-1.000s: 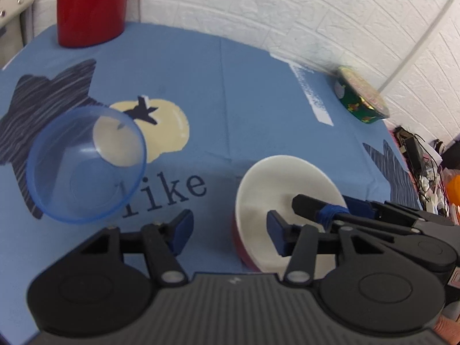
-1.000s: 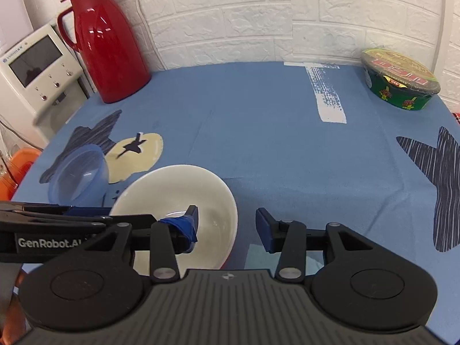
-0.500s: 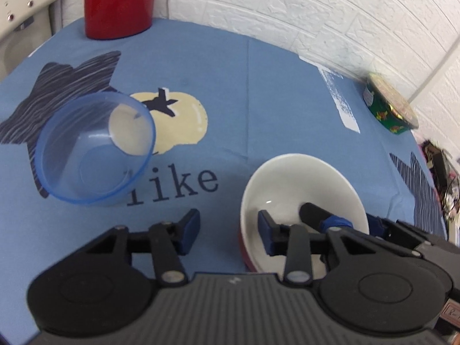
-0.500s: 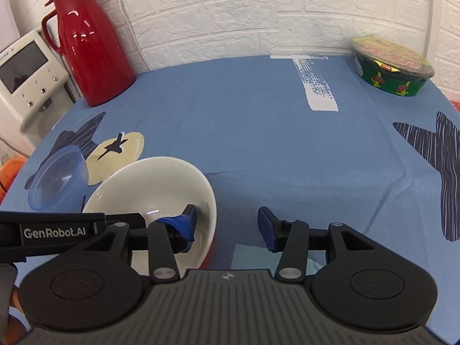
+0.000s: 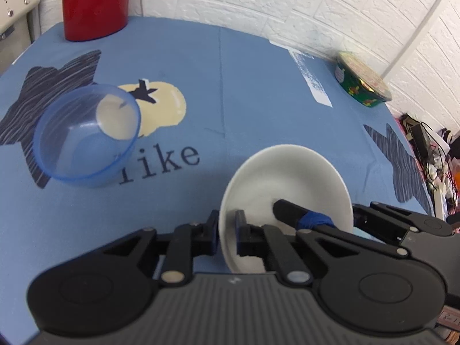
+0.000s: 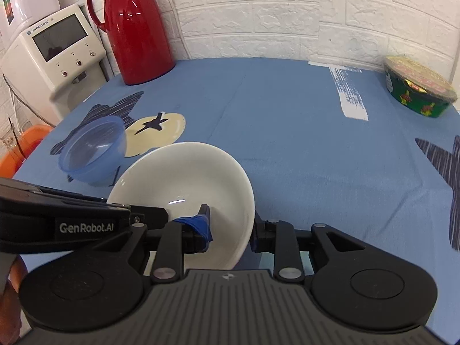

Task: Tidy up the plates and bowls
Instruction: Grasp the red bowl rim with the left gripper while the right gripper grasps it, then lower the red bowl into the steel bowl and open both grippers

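Now, against the view of a second ago, my left gripper (image 5: pixel 225 237) has gone from spread wide to pinched on the near-left rim of the white bowl (image 5: pixel 287 189), one finger inside and one outside. My right gripper (image 6: pixel 231 230) has also narrowed and clamps the same bowl's right rim, its blue-taped finger inside and the other outside. The bowl, sitting flat on the table with its red underside showing a second ago, is now tilted between the two tools, and whether it still touches the cloth I cannot tell. Item: white bowl, glossy ceramic, round, smooth inner wall with a bright glint. Item: blue bowl (image 5: pixel 86 135), translucent plastic, round with a thin rim, tipped on its side with its mouth toward the cameras, lying to the left of the white bowl on a dark striped star print beside a cream circle. Item: tablecloth (image 6: pixel 287 120), matte blue fabric with faint creases, the letters "ike" and a white brush stroke. Item: red jug (image 6: pixel 135 28), shiny, tall, handled, at the far left. Item: green lidded tub (image 6: pixel 418 92), round, patterned, at the far right. Item: white appliance (image 6: pixel 54 57), boxy, with a dark screen, beside the table.
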Demonstrator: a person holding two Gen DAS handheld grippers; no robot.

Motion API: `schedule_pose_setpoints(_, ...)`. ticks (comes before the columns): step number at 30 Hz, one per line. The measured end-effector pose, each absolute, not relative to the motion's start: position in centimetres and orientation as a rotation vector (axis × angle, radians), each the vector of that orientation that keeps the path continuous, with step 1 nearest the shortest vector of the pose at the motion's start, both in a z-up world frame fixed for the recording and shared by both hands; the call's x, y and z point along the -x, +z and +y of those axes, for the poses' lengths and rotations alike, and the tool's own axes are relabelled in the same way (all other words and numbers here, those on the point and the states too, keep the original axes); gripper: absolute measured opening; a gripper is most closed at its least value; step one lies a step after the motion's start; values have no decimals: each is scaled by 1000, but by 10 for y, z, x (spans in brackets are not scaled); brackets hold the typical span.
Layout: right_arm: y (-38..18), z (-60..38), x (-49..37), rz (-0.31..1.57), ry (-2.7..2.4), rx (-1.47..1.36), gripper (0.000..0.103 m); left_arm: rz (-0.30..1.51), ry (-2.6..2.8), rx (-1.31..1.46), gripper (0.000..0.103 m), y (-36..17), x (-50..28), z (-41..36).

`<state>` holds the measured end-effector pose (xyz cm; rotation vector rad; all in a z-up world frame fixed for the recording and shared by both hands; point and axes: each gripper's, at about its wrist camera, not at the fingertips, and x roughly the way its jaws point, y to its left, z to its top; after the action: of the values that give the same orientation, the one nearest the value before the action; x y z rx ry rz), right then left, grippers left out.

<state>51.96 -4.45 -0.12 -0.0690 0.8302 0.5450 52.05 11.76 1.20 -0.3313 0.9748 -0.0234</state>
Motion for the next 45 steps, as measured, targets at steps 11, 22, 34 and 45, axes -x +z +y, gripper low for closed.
schedule_pose_setpoints(11, 38, -66, -431, 885, 540, 14, 17, 1015, -104, 364, 0, 62, -431, 95)
schedule_pose_setpoints(22, 71, -88, -311, 900, 467, 43, 18, 1055, -166, 311, 0, 75, -316, 47)
schedule_pose_setpoints(34, 29, -96, -254, 995, 447, 37, 18, 1159, -174, 337, 0, 28, -278, 43)
schedule_pose_setpoints(45, 23, -99, -265, 991, 424, 27, 17, 1112, -198, 300, 33, 34, -286, 50)
